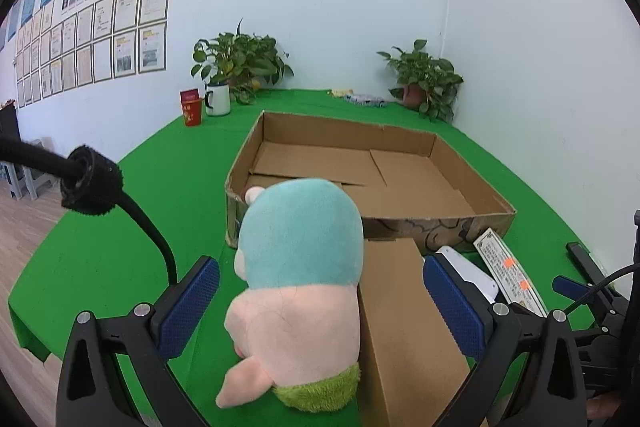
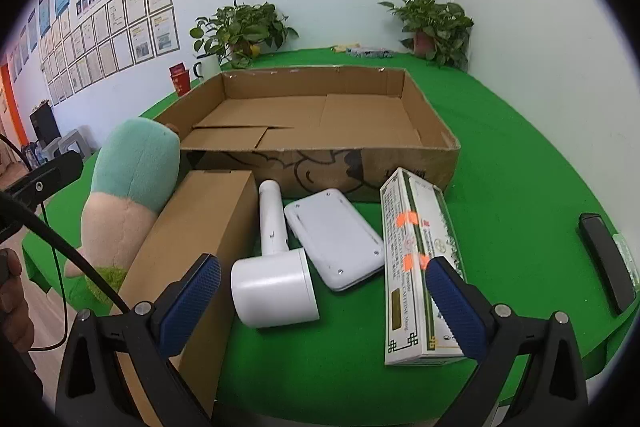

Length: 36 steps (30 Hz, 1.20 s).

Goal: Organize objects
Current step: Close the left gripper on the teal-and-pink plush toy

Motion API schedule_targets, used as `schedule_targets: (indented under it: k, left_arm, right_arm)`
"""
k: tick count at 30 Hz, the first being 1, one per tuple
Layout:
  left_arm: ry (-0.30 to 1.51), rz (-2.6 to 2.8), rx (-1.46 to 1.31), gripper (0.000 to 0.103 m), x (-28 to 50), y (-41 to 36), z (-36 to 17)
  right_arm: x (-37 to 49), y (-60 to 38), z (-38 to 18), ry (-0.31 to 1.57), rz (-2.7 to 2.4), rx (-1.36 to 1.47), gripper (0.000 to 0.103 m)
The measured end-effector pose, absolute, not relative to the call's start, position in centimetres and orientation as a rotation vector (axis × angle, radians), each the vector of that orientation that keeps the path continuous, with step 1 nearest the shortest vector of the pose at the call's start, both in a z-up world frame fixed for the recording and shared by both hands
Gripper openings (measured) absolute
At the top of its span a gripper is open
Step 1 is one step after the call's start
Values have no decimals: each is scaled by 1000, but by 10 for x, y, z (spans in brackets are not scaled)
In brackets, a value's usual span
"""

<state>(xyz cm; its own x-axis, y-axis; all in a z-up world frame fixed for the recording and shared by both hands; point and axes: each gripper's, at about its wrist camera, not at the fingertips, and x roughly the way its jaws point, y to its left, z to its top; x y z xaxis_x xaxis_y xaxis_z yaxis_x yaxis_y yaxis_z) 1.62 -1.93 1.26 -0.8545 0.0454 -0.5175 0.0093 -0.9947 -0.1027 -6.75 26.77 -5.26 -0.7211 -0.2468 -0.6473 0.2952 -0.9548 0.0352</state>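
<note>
A plush toy (image 1: pixel 298 291) with a teal head and pink body stands between the open fingers of my left gripper (image 1: pixel 320 307), untouched; it also shows in the right wrist view (image 2: pixel 128 195). A long brown box (image 1: pixel 404 327) lies beside it, also seen from the right wrist (image 2: pixel 192 259). My right gripper (image 2: pixel 324 307) is open over a white hair dryer (image 2: pixel 274 275), a white flat device (image 2: pixel 334 237) and a white-green medicine box (image 2: pixel 416 267). A wide empty cardboard tray (image 1: pixel 360 167) sits behind, also in the right wrist view (image 2: pixel 320 115).
A black stapler-like object (image 2: pixel 606 259) lies at the right table edge. Two potted plants (image 1: pixel 240 61) (image 1: pixel 426 79), a white mug (image 1: pixel 218 99) and a red cup (image 1: pixel 192 109) stand at the back. The green table's (image 1: pixel 100 247) left edge drops to the floor.
</note>
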Motion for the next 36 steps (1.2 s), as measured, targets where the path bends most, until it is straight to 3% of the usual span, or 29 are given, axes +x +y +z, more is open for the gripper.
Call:
schedule_targets:
  k: [20, 36]
  left_arm:
    - [-147, 2926, -991, 103, -13, -2, 0]
    - [-157, 2968, -940, 98, -10, -14, 7]
  right_arm:
    - [-82, 277, -68, 131, -2649, 1066, 102]
    - [-85, 268, -55, 228, -2667, 1000, 102]
